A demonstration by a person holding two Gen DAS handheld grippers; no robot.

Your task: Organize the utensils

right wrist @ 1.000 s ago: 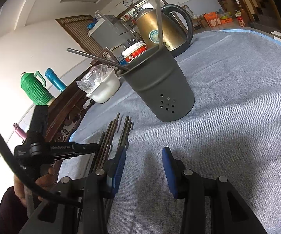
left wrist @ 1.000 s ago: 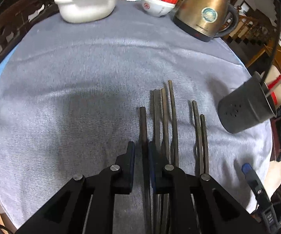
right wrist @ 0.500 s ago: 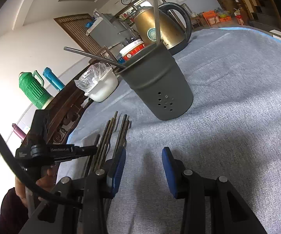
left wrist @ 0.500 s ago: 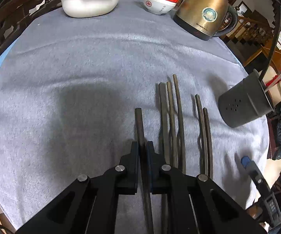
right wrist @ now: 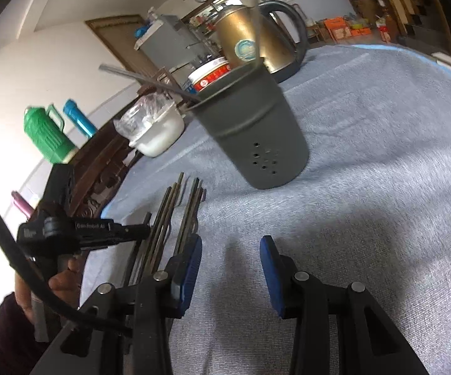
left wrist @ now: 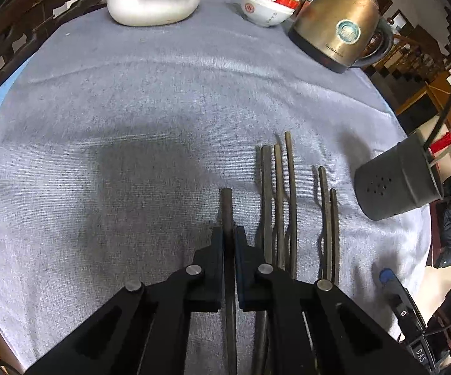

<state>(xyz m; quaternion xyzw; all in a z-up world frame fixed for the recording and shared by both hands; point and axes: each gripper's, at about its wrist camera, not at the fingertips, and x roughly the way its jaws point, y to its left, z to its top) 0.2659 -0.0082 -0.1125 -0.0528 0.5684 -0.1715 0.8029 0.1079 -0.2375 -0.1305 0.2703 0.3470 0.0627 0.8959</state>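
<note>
My left gripper (left wrist: 228, 232) is shut on the handle of one dark metal utensil (left wrist: 226, 206) and holds it just above the grey cloth. Several more dark utensils (left wrist: 280, 193) lie side by side to its right; they also show in the right wrist view (right wrist: 175, 212). A dark grey holder (left wrist: 397, 184) with small holes stands at the right with two utensils in it; the right wrist view shows the holder (right wrist: 256, 137) straight ahead. My right gripper (right wrist: 230, 268) is open and empty above the cloth. The left gripper (right wrist: 131, 229) shows at its left.
At the table's far side stand a brass kettle (left wrist: 335, 28), stacked red-and-white bowls (left wrist: 269, 1) and a white dish (left wrist: 153, 0) with a plastic bag. A wooden chair back (left wrist: 16, 28) is at the left. A green flask (right wrist: 47, 134) stands beyond the table.
My left gripper has closed on the leftmost utensil and drawn it left, away from the row. The right gripper has stayed open and shifted only slightly.
</note>
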